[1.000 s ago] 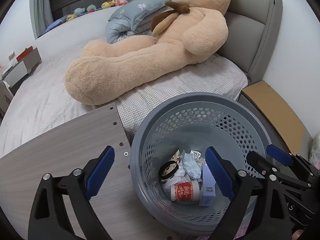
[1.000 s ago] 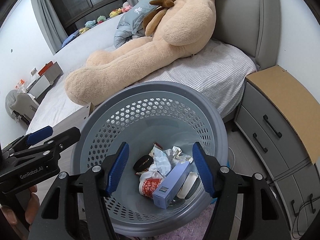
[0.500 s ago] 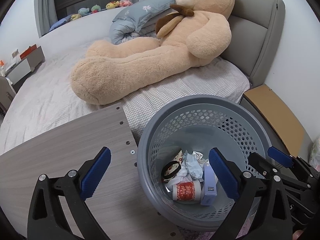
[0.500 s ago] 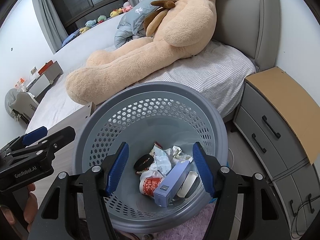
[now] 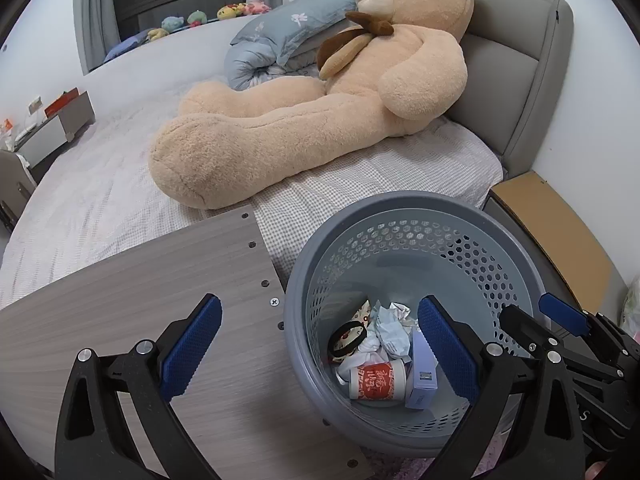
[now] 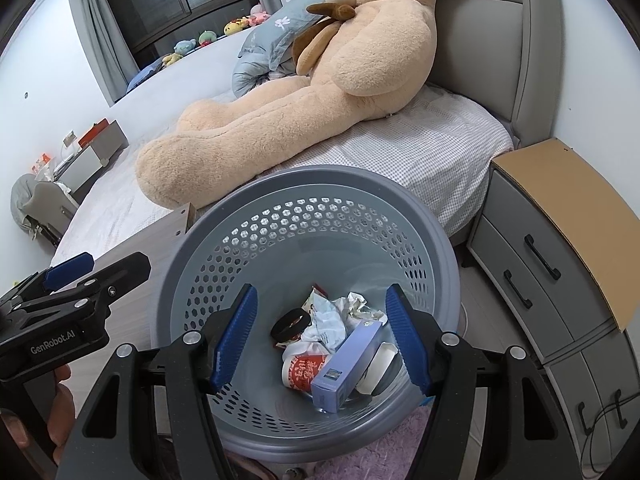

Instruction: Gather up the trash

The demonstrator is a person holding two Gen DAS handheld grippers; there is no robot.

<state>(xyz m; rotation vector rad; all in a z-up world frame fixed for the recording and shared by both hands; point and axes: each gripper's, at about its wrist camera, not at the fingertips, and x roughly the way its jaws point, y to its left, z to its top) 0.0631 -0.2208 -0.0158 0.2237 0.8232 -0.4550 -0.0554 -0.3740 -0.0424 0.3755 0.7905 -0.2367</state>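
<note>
A grey perforated basket [image 5: 416,208] [image 6: 304,178] stands on the floor beside the bed. Inside lie a red-and-white paper cup [image 5: 376,380] [image 6: 304,368], a pale purple box [image 5: 422,376] [image 6: 346,360], crumpled paper [image 5: 394,326] [image 6: 328,320] and a black ring [image 5: 347,338] [image 6: 290,322]. My left gripper [image 5: 320,344] is open and empty, over the edge between the wooden board and the basket. My right gripper [image 6: 322,338] is open and empty, above the basket's mouth. Each gripper shows at the edge of the other's view.
A grey wooden board [image 5: 132,300] lies left of the basket. A big teddy bear [image 5: 320,100] lies on the bed [image 5: 80,200]. A nightstand [image 6: 560,240] with a cardboard top stands at the right. A purple rug [image 6: 392,448] lies under the basket.
My left gripper has drawn back and to the left, so more of the board shows. The right gripper has hardly moved. Both stay open and empty.
</note>
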